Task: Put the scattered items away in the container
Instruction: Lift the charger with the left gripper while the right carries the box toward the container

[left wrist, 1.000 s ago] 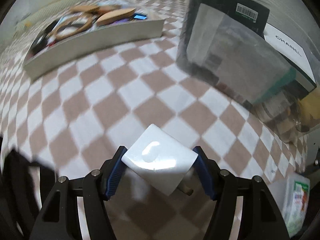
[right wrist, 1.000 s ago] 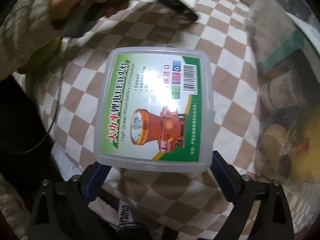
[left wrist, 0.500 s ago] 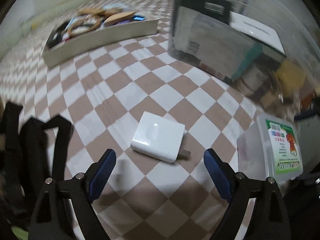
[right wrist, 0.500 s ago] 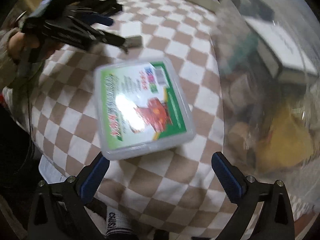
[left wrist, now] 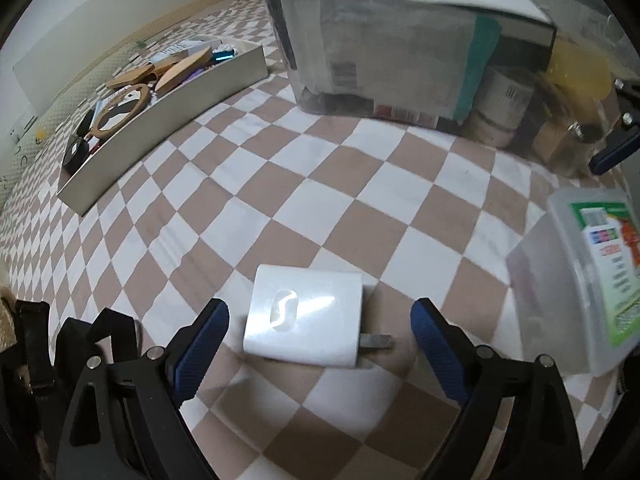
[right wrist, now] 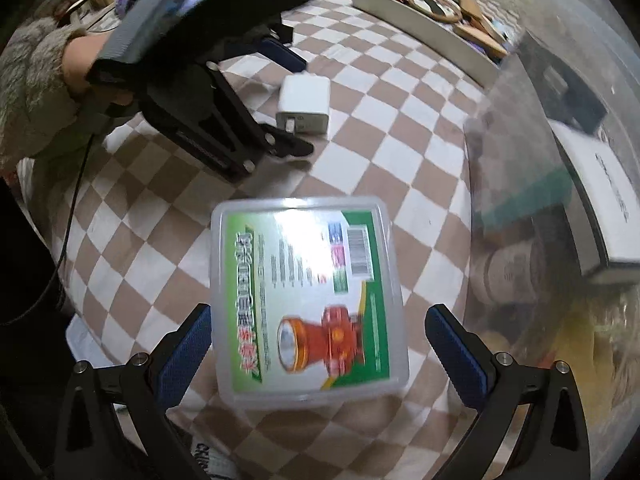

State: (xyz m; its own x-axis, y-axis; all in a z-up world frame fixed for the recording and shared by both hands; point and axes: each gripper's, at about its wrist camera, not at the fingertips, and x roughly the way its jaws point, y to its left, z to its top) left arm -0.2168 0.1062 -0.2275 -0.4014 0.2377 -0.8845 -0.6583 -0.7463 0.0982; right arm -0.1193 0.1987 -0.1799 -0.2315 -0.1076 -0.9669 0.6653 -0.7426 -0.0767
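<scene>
A white charger plug [left wrist: 304, 314] lies flat on the checkered cloth between the open fingers of my left gripper [left wrist: 319, 332], touching neither pad; it also shows in the right wrist view [right wrist: 305, 104]. A clear plastic headlamp box [right wrist: 308, 300] with a green label lies on the cloth between the open fingers of my right gripper [right wrist: 320, 344]; it also shows in the left wrist view [left wrist: 580, 280]. The large clear storage container [left wrist: 420, 40], holding boxes and jars, stands behind both items.
A shallow grey tray [left wrist: 168, 120] with wooden items and small objects sits at the far left. The left gripper and the hand holding it [right wrist: 180, 60] show in the right wrist view. The container wall [right wrist: 560, 240] is close on the right.
Both grippers opened and let go: the charger and the headlamp box now rest on the cloth. Both grippers then came closer again, so each item lies between open fingers.
</scene>
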